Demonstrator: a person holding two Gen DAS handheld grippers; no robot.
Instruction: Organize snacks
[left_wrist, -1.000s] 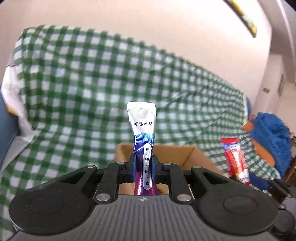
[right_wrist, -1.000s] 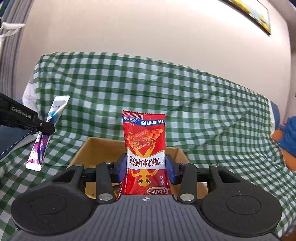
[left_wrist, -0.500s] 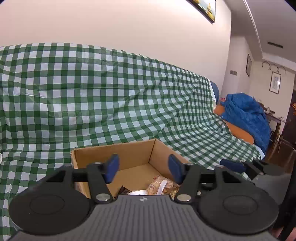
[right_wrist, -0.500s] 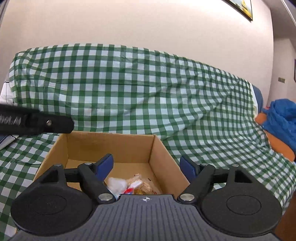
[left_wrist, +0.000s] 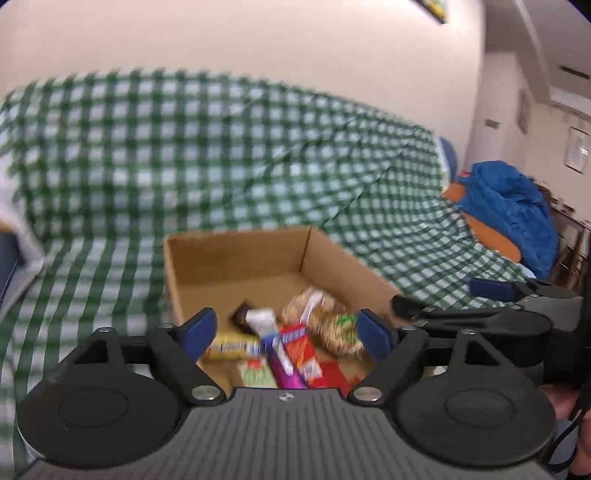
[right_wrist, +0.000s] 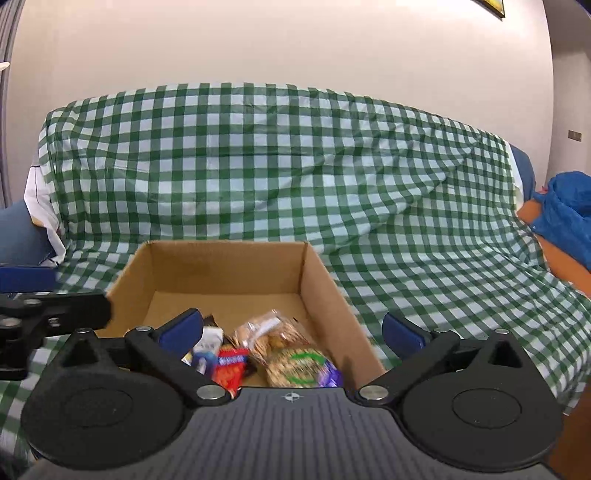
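An open cardboard box (left_wrist: 236, 258) sits on the checked cloth and holds several snacks. Among them lie a purple-and-blue stick pack (left_wrist: 280, 365), a red packet (left_wrist: 301, 350), a yellow bar (left_wrist: 231, 349) and clear cookie bags (left_wrist: 332, 325). My left gripper (left_wrist: 286, 330) hovers over the box's near edge, its jaws opening wide with nothing pinched. The right gripper (left_wrist: 443, 295) shows beside the box's right wall. In the right wrist view, the right gripper (right_wrist: 291, 332) also hangs above the box (right_wrist: 229, 269), jaws opening and empty. Below it lie the red packet (right_wrist: 231, 369) and the cookie bags (right_wrist: 295, 365). The left gripper (right_wrist: 55, 295) is at the box's left side.
A green-and-white checked cloth (right_wrist: 295, 166) covers the sofa under and behind the box. A blue bundle (left_wrist: 509, 206) on an orange cushion (right_wrist: 561, 258) lies at the sofa's right end. A plain wall rises behind.
Both grippers let go of their packets: the stick pack and the red packet now lie in the box. Both pairs of jaws spread wide, and both grippers moved in over the box.
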